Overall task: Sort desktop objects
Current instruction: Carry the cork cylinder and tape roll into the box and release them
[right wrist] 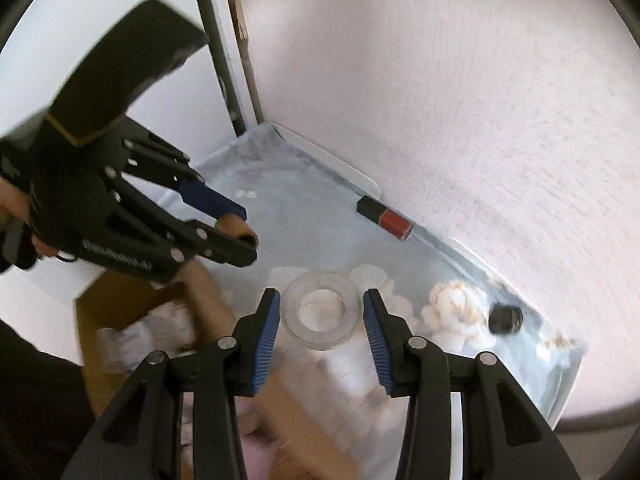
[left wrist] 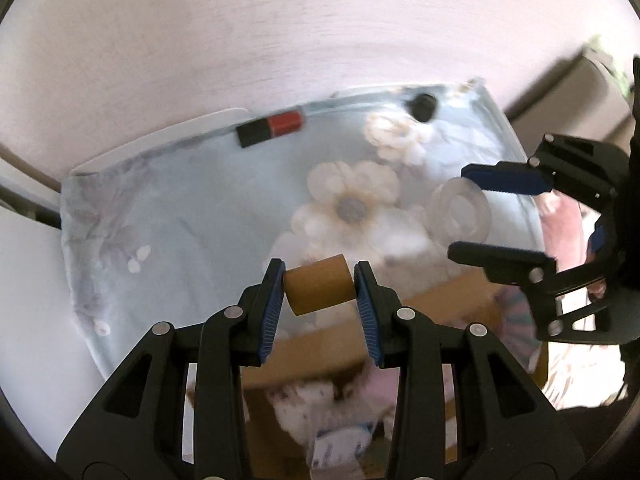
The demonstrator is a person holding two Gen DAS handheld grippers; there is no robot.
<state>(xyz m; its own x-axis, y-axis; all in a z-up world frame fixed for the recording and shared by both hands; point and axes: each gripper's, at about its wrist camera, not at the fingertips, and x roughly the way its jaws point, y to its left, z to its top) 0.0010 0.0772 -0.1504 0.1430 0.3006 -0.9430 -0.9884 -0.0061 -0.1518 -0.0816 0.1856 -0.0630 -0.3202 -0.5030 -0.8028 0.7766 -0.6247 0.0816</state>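
Right, my left gripper (left wrist: 320,286) is pinching a short brown cylinder (left wrist: 320,285), one blue pad pressed on each flat end, and it hangs in the air above the near edge of the table (left wrist: 180,216). From the right wrist I see the same gripper (right wrist: 244,232) off to my left with the cylinder (right wrist: 236,226) peeking out between its fingers.

My right gripper (right wrist: 320,316) has its fingers spread wide on either side of a clear ring (right wrist: 320,310). There is a visible gap between each pad and the ring's rim, so I cannot say it is gripped; whether the ring sits on the cloth or is lifted I cannot tell. In the left view the ring (left wrist: 458,210) lies between the right gripper's (left wrist: 480,216) blue and black fingers.

The table wears a pale blue floral cloth (right wrist: 304,208). Its far edge runs against the wall (right wrist: 460,100), and a red and black block (right wrist: 385,217) lies right along that edge. A small black knob (right wrist: 506,319) sits near the far right corner, close to the cloth's edge. The middle of the cloth between these is open.

Below the near edge stands an open cardboard box (right wrist: 120,304) with soft, blurred items inside; the box (left wrist: 320,344) lies directly under both grippers.
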